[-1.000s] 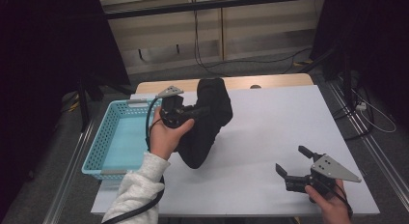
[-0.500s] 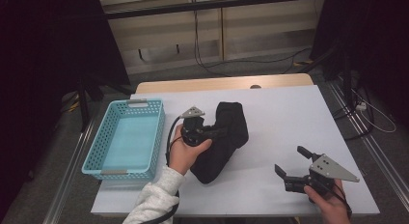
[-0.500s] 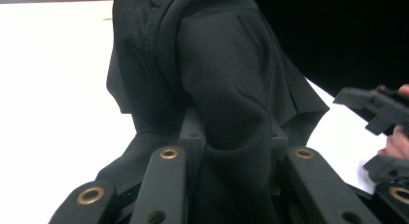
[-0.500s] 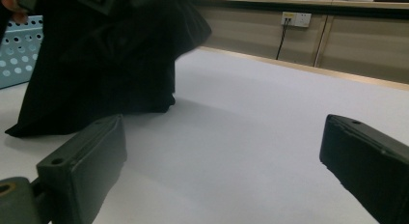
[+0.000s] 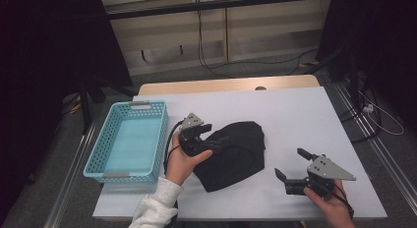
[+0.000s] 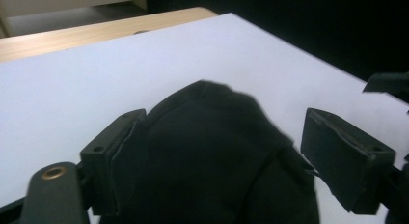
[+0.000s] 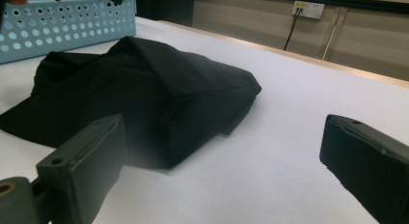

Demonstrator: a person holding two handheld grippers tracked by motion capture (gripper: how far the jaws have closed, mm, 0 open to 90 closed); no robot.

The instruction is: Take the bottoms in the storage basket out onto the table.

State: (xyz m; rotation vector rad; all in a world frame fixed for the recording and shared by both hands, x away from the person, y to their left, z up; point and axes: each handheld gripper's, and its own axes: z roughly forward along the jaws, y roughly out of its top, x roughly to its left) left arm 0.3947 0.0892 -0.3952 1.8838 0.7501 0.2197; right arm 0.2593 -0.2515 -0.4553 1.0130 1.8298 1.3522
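A crumpled black cloth (image 5: 236,152) lies on the white table (image 5: 295,115), just right of the basket. My left gripper (image 5: 212,135) sits low at the cloth's left edge, pointing into it. In the left gripper view its jaws have just been opening and now stand wide, with the black cloth (image 6: 217,156) heaped between them and a clear gap at the right jaw. My right gripper (image 5: 289,162) rests near the table's front right, apart from the cloth. Its jaws stand wide with nothing between them, and the black cloth (image 7: 144,89) lies ahead of them.
A light blue perforated basket (image 5: 98,154) stands at the table's left side, nothing visible inside it. The basket's wall (image 7: 62,26) appears behind the cloth. Bare white tabletop stretches behind and to the right. Cables lie on the floor beyond the table.
The left gripper carried the hanging cloth rightward away from the basket and down onto the table. Its jaws have parted and the cloth now lies flat. The right gripper stayed put.
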